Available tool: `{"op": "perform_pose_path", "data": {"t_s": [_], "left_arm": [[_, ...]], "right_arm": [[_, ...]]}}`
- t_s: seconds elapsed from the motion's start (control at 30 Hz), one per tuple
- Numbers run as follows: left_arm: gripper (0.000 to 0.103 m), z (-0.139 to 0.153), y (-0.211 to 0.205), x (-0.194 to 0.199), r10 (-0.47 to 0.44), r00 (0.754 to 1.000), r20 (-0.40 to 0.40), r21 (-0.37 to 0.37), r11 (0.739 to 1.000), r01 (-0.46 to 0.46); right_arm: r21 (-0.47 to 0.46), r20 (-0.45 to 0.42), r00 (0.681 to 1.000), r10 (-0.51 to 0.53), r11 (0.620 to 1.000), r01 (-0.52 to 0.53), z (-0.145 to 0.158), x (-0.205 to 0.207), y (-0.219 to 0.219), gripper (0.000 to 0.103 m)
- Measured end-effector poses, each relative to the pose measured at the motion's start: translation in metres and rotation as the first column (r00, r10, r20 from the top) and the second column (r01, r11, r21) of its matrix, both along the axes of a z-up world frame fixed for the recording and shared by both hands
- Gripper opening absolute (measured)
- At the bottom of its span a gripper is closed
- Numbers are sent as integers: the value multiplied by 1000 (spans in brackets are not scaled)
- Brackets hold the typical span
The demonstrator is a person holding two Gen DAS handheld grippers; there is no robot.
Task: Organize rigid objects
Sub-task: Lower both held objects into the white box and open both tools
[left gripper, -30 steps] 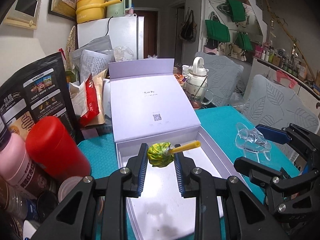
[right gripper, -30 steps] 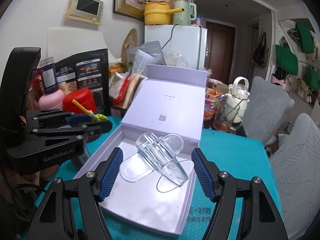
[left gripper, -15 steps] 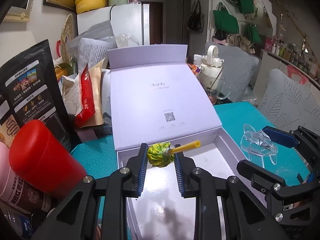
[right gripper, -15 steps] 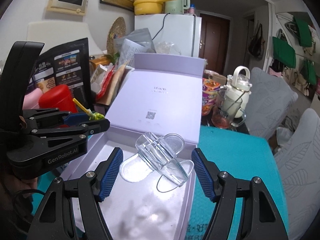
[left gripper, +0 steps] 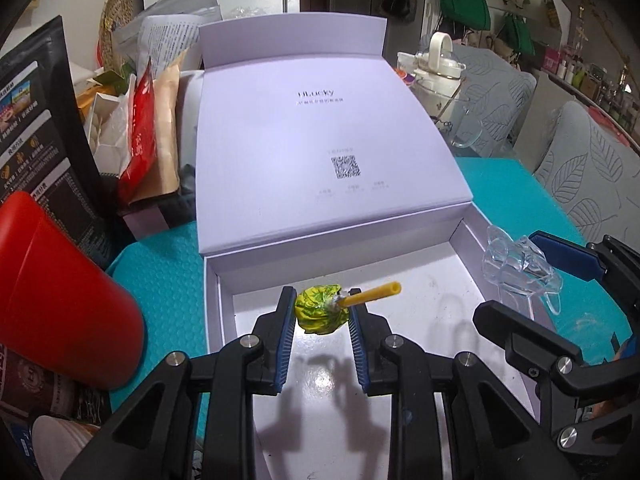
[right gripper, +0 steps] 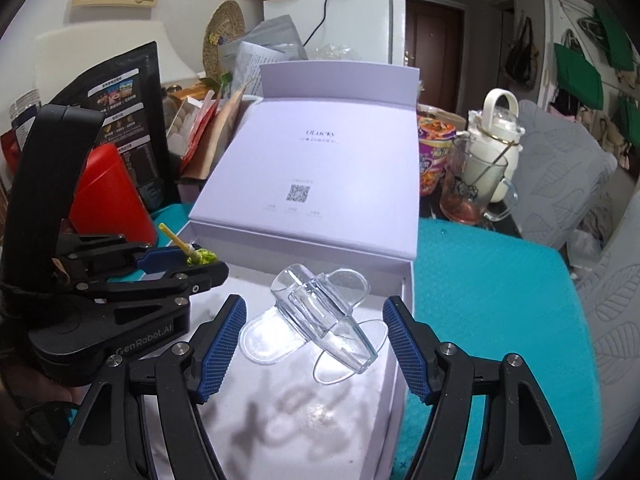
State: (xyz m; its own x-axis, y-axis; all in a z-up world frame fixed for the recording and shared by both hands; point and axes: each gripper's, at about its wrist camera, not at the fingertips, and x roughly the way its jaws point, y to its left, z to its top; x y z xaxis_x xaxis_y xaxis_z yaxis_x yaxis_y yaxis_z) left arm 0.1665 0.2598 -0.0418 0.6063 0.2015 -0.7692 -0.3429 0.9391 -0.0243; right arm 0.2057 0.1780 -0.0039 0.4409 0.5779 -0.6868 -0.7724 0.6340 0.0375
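My left gripper [left gripper: 321,314] is shut on a lollipop [left gripper: 318,308] with a yellow-green wrapper and yellow stick, held over the left part of the open lilac box [left gripper: 224,264]. In the right wrist view the left gripper [right gripper: 200,258] and lollipop [right gripper: 204,257] show at the left. My right gripper [right gripper: 314,330] is shut on a clear plastic stand [right gripper: 320,320], holding it over the right part of the box's white floor [right gripper: 280,420]. The stand [left gripper: 520,272] and right gripper also show in the left wrist view at the right.
The box lid [left gripper: 320,136] lies open behind the box. A red cup [left gripper: 56,300] and black pouches [left gripper: 40,140] crowd the left. A glass mug [right gripper: 476,196], a white kettle [right gripper: 496,140] and a noodle cup [right gripper: 434,156] stand at the back right. A teal mat [right gripper: 492,300] covers the table.
Both grippers have moved forward and down toward the box floor, still holding their objects. The box now looms larger in both views.
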Motion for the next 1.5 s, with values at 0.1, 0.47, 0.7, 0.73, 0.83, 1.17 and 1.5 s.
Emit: {"op": "perform_pose_path", "data": {"t_s": [0.1, 0.47, 0.7, 0.73, 0.83, 1.17, 1.5], "left_arm": [[25, -6, 3, 3, 12, 1000, -29, -8, 1000, -13], [25, -21, 6, 11, 42, 995, -86, -51, 998, -47], [36, -28, 9, 20, 65, 989, -130, -82, 994, -76], [40, -26, 8, 20, 69, 989, -129, -69, 995, -78], [50, -22, 5, 18, 69, 991, -114, -60, 995, -76], [50, -2, -6, 3, 56, 996, -72, -43, 997, -59], [50, 35, -16, -21, 55, 998, -11, -7, 998, -55]], "right_arm": [[-2, -18, 1000, 1, 1000, -1, -4, 3, 1, 71], [-24, -62, 998, -4, 1000, 2, -12, 8, 2, 72], [-32, -56, 998, -17, 999, 15, -8, 6, -2, 72], [-33, -54, 998, -20, 999, 18, -7, 5, -3, 72], [-39, -45, 999, -28, 999, 26, -5, 5, -5, 72], [-32, -4, 999, -47, 998, 47, 13, -5, -18, 72], [-1, 48, 997, -55, 998, 55, 42, -24, -31, 72]]}}
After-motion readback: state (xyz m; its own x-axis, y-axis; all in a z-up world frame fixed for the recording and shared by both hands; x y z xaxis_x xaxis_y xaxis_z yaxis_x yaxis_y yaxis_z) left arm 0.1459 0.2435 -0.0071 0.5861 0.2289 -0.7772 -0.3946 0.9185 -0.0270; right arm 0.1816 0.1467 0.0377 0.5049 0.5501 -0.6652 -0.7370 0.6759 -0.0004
